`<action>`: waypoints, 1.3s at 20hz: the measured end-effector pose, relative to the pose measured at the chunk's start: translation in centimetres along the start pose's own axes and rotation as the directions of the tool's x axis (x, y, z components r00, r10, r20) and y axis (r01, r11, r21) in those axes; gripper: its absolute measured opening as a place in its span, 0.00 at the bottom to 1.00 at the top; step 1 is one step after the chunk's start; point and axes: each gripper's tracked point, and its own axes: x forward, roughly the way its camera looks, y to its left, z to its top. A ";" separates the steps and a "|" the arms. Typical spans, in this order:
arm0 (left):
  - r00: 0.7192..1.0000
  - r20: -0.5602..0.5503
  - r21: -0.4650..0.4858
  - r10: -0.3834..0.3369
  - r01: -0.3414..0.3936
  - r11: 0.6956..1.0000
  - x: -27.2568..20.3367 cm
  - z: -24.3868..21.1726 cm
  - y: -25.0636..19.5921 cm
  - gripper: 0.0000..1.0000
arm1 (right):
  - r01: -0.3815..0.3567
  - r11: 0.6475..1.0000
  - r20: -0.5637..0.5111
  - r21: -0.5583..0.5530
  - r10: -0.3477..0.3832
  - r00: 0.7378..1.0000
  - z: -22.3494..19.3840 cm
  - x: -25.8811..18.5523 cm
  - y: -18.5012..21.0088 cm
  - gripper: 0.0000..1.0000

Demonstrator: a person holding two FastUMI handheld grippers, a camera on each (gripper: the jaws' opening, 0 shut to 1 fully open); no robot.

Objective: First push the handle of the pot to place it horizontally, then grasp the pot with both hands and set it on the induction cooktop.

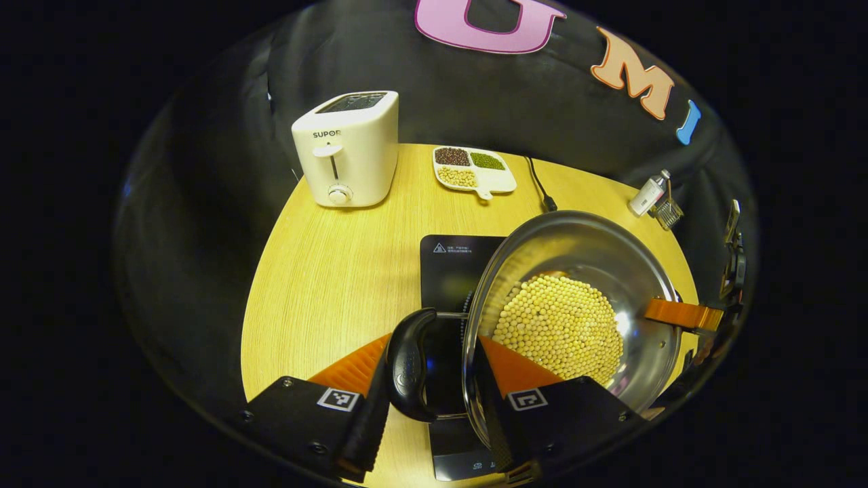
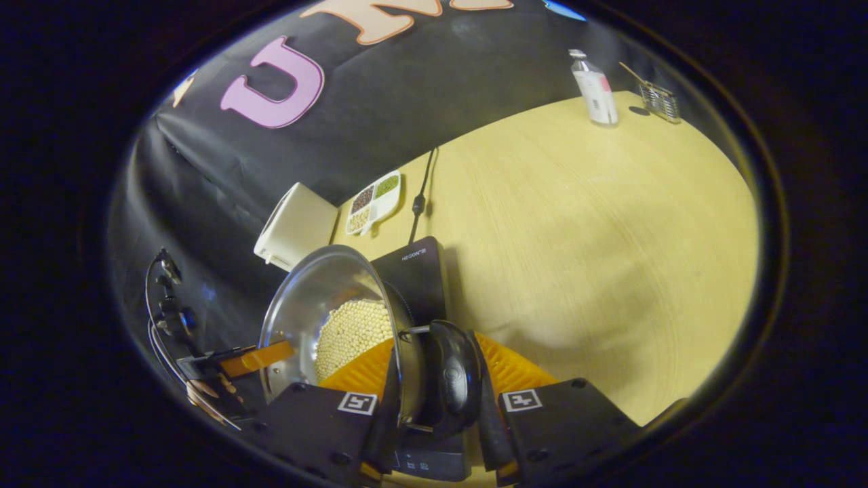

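- Pale wooden tabletop [image 1: 325, 271] carries a white two-slot toaster [image 1: 347, 150], a white divided dish of beans [image 1: 472, 169], a small white bottle [image 1: 647, 194] and a flat black induction cooktop [image 1: 451, 271] with its black power cord [image 1: 539, 183] running to the back.
- Shiny stainless steel pot [image 1: 576, 244], its bottom covered with pale round beans [image 1: 559, 325], hangs over the cooktop and partly covers it; it looks lifted and tilted, though I cannot tell whether its base touches the glass.
- Left gripper [image 1: 434, 400] straddles the pot's black side handle [image 1: 410, 366] and the near rim, one finger outside the handle, one inside the pot wall; it appears clamped on that handle.
- Right gripper [image 2: 434, 407] appears to clamp the opposite black handle [image 2: 451, 376] likewise, one finger inside the wall, one outside.
- Judging by this, the carry is in hand: level both grippers so the beans do not slide, centre the base over the cooktop ring, and lower both sides together.
- Keep the squeeze even until the base rests flat; a one-sided release could tip the pot.
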 end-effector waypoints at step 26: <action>0.898 0.299 -0.225 0.324 -0.264 0.938 -10.8 2.3 -8.5 0.98 | -0.001 0.985 0.246 -0.171 0.043 0.968 8.1 -13.3 -5.9 0.93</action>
